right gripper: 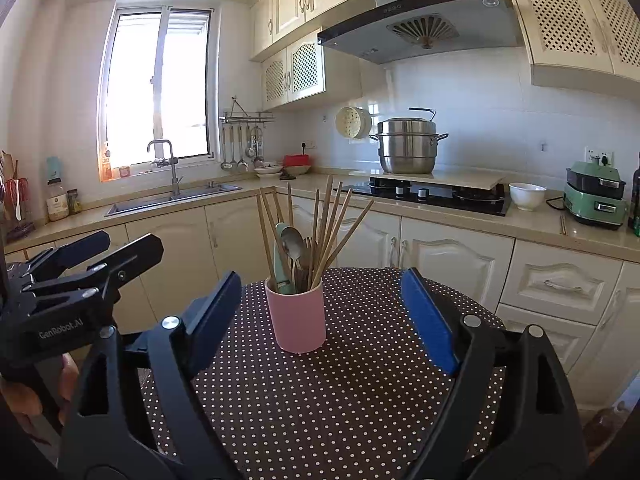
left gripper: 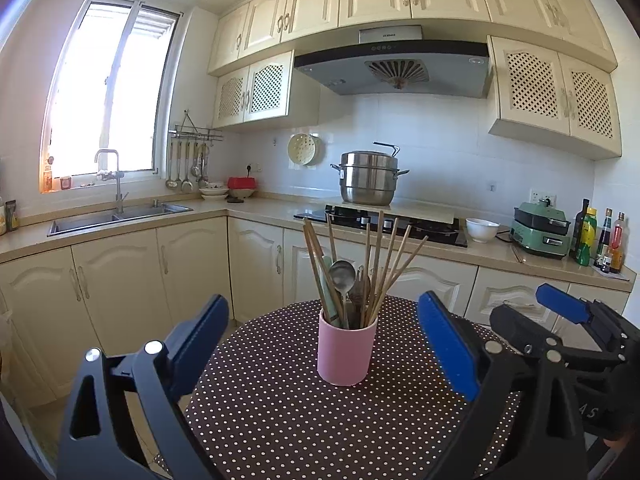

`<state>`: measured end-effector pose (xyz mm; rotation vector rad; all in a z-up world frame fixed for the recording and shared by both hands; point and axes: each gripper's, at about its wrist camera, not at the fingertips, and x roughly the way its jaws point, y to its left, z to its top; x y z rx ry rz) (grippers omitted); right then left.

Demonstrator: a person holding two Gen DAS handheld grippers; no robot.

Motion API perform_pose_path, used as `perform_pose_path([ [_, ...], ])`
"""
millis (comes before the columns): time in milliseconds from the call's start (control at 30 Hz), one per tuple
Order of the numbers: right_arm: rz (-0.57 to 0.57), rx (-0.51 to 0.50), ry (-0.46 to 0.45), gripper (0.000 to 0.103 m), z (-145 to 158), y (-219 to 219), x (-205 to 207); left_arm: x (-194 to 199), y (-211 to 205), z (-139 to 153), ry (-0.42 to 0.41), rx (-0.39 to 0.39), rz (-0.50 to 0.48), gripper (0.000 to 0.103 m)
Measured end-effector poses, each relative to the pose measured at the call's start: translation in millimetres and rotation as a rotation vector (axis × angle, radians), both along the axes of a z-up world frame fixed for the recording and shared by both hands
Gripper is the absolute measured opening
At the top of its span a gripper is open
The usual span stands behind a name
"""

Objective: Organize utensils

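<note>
A pink cup [left gripper: 347,354] [right gripper: 297,318] stands upright on a round table with a brown polka-dot cloth [left gripper: 280,420] [right gripper: 340,400]. It holds several wooden chopsticks [left gripper: 378,264] [right gripper: 328,224], a metal spoon [left gripper: 342,274] [right gripper: 292,242], forks and a mint-green handled utensil [right gripper: 281,264]. My left gripper [left gripper: 322,332] is open and empty, its fingers either side of the cup and nearer the camera. My right gripper [right gripper: 320,308] is open and empty, likewise framing the cup. The right gripper [left gripper: 568,320] shows at the right of the left wrist view, and the left gripper [right gripper: 104,252] at the left of the right wrist view.
Cream kitchen cabinets and a counter run behind the table, with a sink [left gripper: 116,216], a gas hob [left gripper: 384,222] with a steel steamer pot [left gripper: 368,178], a white bowl [left gripper: 482,230], a green appliance [left gripper: 542,234] and bottles [left gripper: 600,240].
</note>
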<state>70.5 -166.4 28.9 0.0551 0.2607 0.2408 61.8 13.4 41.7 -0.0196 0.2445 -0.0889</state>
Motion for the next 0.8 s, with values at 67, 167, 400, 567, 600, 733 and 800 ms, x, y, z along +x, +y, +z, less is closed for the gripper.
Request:
perform_pose_path([
  [67, 0.000, 0.002, -0.001, 0.082, 1.5, 0.4, -4.3, -3.3, -2.3, 1.0, -0.004, 0.001, 0.000, 0.094],
  [167, -0.008, 0.000, -0.004, 0.082, 2.8, -0.2, -8.8, -7.4, -4.3, 1.5, -0.011, 0.001, -0.002, 0.094],
  [400, -0.025, -0.023, -0.021, 0.083, 4.5, 0.3, -17.6, -11.1, -8.0, 2.4, -0.019, 0.010, 0.000, 0.094],
  [567, -0.020, -0.029, -0.026, 0.083, 4.5, 1.2, -21.1, -11.2, -10.1, 2.7, -0.028, 0.021, 0.009, 0.094],
  [600, -0.019, -0.030, -0.027, 0.083, 4.5, 1.3, -21.3, -11.6, -10.7, 2.9, -0.032, 0.025, 0.011, 0.094],
  [733, -0.021, -0.026, -0.029, 0.083, 5.4, 0.6, -21.3, -12.0, -11.0, 2.8, -0.040, 0.037, 0.014, 0.094],
  [800, -0.023, -0.028, -0.032, 0.083, 6.1, 0.8, -21.9, -12.6, -12.0, 2.6, -0.043, 0.041, 0.017, 0.094],
])
